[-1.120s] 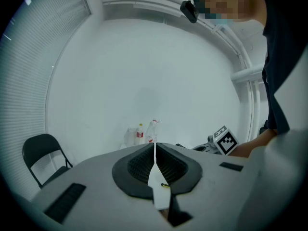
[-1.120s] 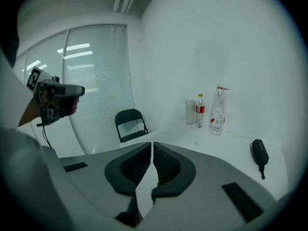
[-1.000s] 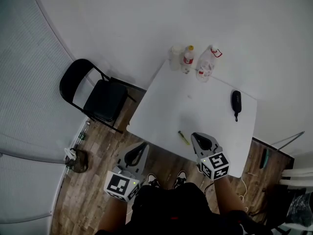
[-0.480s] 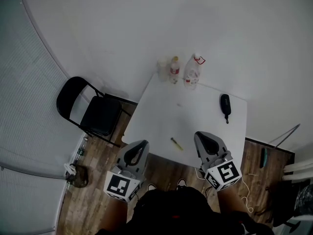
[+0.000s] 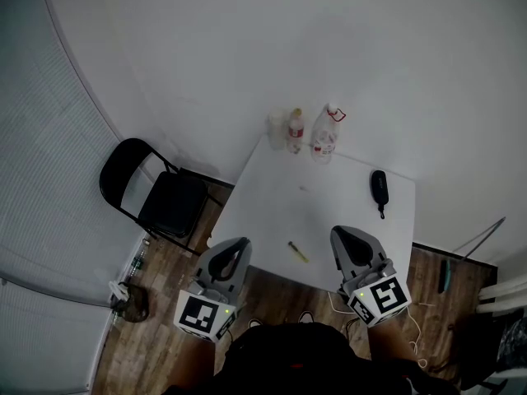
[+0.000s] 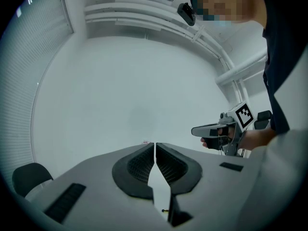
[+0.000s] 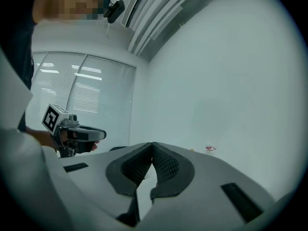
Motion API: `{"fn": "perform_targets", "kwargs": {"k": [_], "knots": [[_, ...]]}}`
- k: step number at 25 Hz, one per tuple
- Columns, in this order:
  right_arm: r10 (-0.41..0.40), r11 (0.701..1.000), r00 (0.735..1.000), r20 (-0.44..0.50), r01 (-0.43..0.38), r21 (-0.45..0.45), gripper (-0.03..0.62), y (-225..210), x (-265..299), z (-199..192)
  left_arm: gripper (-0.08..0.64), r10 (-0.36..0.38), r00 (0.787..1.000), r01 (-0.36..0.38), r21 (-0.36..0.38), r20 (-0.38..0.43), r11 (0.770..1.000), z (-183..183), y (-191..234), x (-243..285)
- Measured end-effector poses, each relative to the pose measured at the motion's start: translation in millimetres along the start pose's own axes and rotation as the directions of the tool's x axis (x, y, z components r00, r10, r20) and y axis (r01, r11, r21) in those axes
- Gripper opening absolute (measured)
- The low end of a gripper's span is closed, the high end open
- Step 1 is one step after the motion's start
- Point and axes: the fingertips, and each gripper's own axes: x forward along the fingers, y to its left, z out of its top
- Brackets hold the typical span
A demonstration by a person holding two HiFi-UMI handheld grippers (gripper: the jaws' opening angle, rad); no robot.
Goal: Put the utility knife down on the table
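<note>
The utility knife [image 5: 297,252] lies flat on the white counter [image 5: 329,212], close to the counter's near edge and touched by neither gripper. The left gripper [image 5: 236,247] hangs off the counter's near left corner and the right gripper [image 5: 344,235] over its near right part, both with jaws pressed together on nothing. Three bottles [image 5: 295,130] stand at the counter's far edge. A black case [image 5: 379,188] lies by its right side. A black folding chair [image 5: 160,196] stands left of the counter.
</note>
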Motion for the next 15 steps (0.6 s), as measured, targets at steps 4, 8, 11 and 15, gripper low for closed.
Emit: {"fn": "perform_targets", "kwargs": {"k": [4,8,11,15], "knots": [[0.027,1.000,1.000,-0.008,-0.027,0.012,0.023,2.1,2.2,-2.2,0.031,-0.006,1.000,0.006,0.002,-0.002,1.000,1.2,-3.3,0.7],[0.039,0.999,0.999,-0.015,-0.039,0.011,0.021,4.3,4.5,-4.1,0.031,-0.004,1.000,0.004,-0.017,-0.012,1.000,1.1,-4.2,1.0],[0.047,0.999,0.999,-0.022,-0.047,0.005,0.021,6.1,5.0,-5.7,0.031,-0.006,1.000,0.006,-0.014,-0.005,1.000,0.4,-5.0,1.7],[0.047,0.999,0.998,-0.031,-0.047,0.003,0.022,5.8,3.7,-7.6,0.031,-0.008,1.000,0.008,-0.005,-0.021,1.000,0.2,-6.9,1.3]]}}
